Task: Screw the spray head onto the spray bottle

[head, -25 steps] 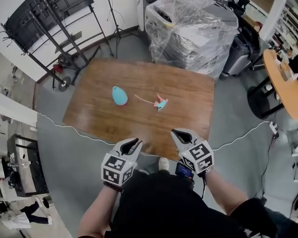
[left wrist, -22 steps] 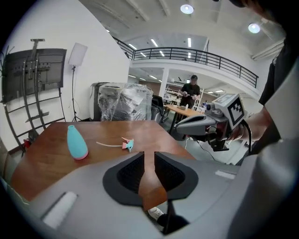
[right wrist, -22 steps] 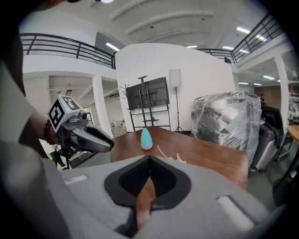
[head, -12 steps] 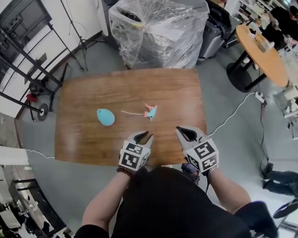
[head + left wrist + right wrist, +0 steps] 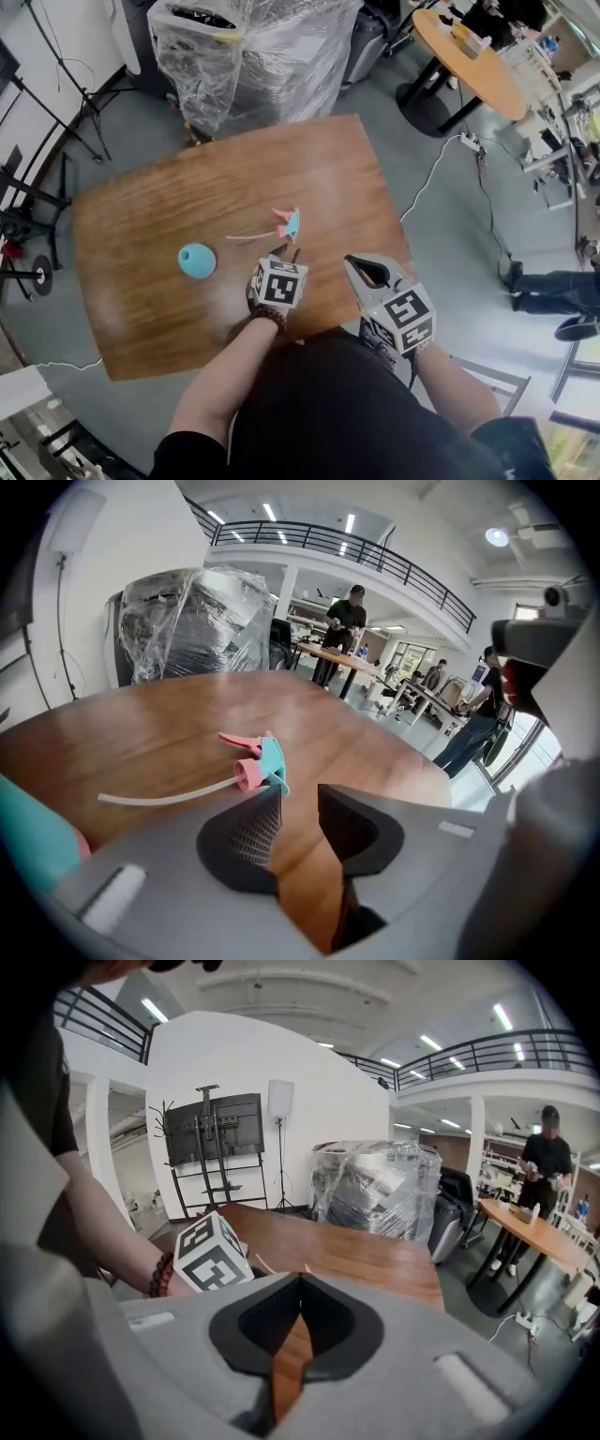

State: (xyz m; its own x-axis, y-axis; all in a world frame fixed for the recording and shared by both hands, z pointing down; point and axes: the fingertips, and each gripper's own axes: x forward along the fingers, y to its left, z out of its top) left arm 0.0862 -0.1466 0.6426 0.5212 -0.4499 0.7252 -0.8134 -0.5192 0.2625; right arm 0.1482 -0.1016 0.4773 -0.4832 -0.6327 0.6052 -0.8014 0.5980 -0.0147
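Observation:
A pink and teal spray head (image 5: 287, 224) lies on its side on the wooden table (image 5: 141, 216), its thin white tube (image 5: 247, 235) trailing left. The teal bottle (image 5: 196, 260) stands left of it. My left gripper (image 5: 283, 253) is just short of the spray head, pointing down at it. Its jaws have just been opening, with nothing between them. In the left gripper view the spray head (image 5: 259, 761) sits right beyond the left gripper (image 5: 298, 794), and the bottle (image 5: 33, 836) is at the left edge. My right gripper (image 5: 362, 270) hangs shut at the table's near edge, and shows shut (image 5: 300, 1280) in its own view.
A plastic-wrapped pallet (image 5: 253, 52) stands behind the table. At the back right is a round wooden table (image 5: 469, 56), with a white cable (image 5: 441, 159) across the floor. A person's legs (image 5: 553, 292) show at far right. Black stands (image 5: 28, 187) line the left.
My left gripper has moved forward and down over the table, up to the spray head, and its jaws stand wider. The right gripper has shifted little and stays shut.

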